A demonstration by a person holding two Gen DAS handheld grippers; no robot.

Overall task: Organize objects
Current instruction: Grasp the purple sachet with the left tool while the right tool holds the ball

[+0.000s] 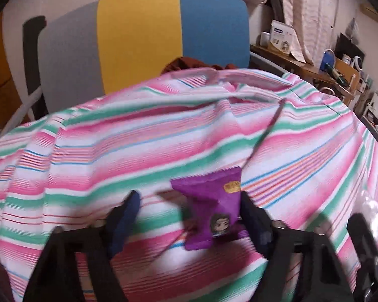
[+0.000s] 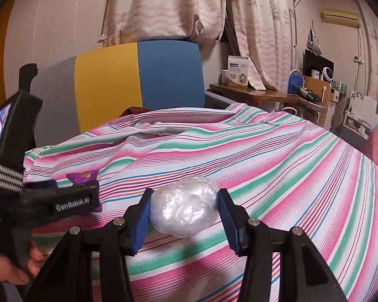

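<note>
In the right wrist view the left gripper point(image 2: 70, 188) hides most of the purple snack packet point(image 2: 83, 176). The left wrist view is motion-blurred, and its edge cuts off the plastic-wrapped ball point(image 1: 370, 209). Items on the wooden shelf point(image 2: 264, 95) are too small to tell.

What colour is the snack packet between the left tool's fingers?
Purple, with a small yellow label and a cartoon face: snack packet. Clearest in the left wrist view.

Striped bedsheet point(image 2: 264, 151), tricolour headboard point(image 2: 138, 80), patterned curtains point(image 2: 163, 7).
</note>
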